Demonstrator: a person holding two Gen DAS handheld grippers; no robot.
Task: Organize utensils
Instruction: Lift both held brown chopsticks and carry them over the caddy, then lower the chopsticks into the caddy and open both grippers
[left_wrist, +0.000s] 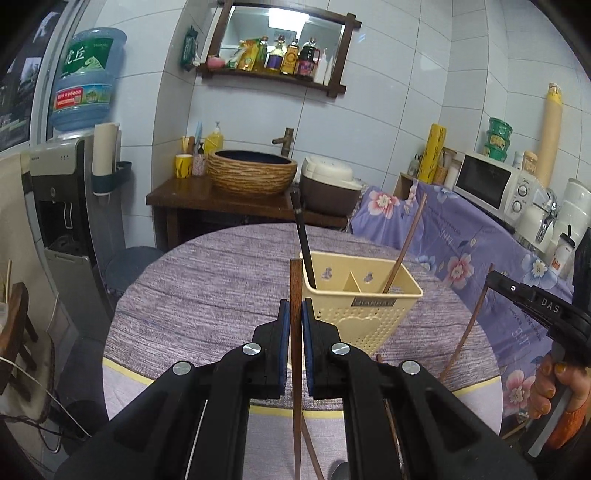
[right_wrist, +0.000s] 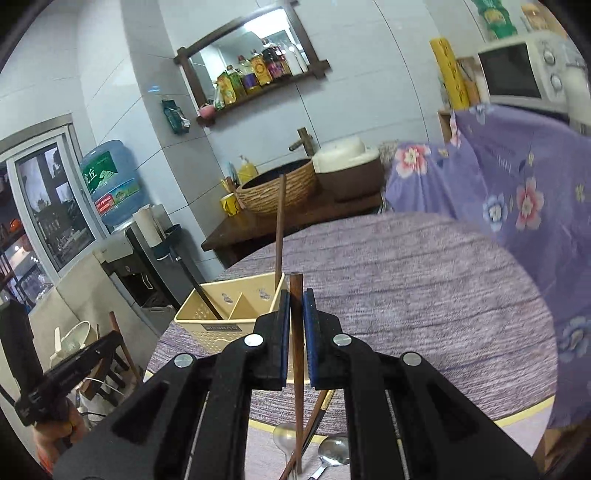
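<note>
each gripper is closed tight on one brown stick. the left gripper (left_wrist: 294, 314) holds a brown chopstick (left_wrist: 295, 280) straight up, and the right gripper (right_wrist: 295, 306) holds another chopstick (right_wrist: 296, 295) the same way. below them, near the table's (right_wrist: 424, 295) front edge, two spoons (right_wrist: 334, 452) and more chopsticks lie waiting. just past the fingers stands the cream holder (left_wrist: 364, 302), split in two parts. a dark chopstick (left_wrist: 304, 243) leans in its left part and a brown one (left_wrist: 404, 243) in its right part. so the job looks partly done. next, i think each stick has to go up over the rim, tip down into a part, then be let go.
</note>
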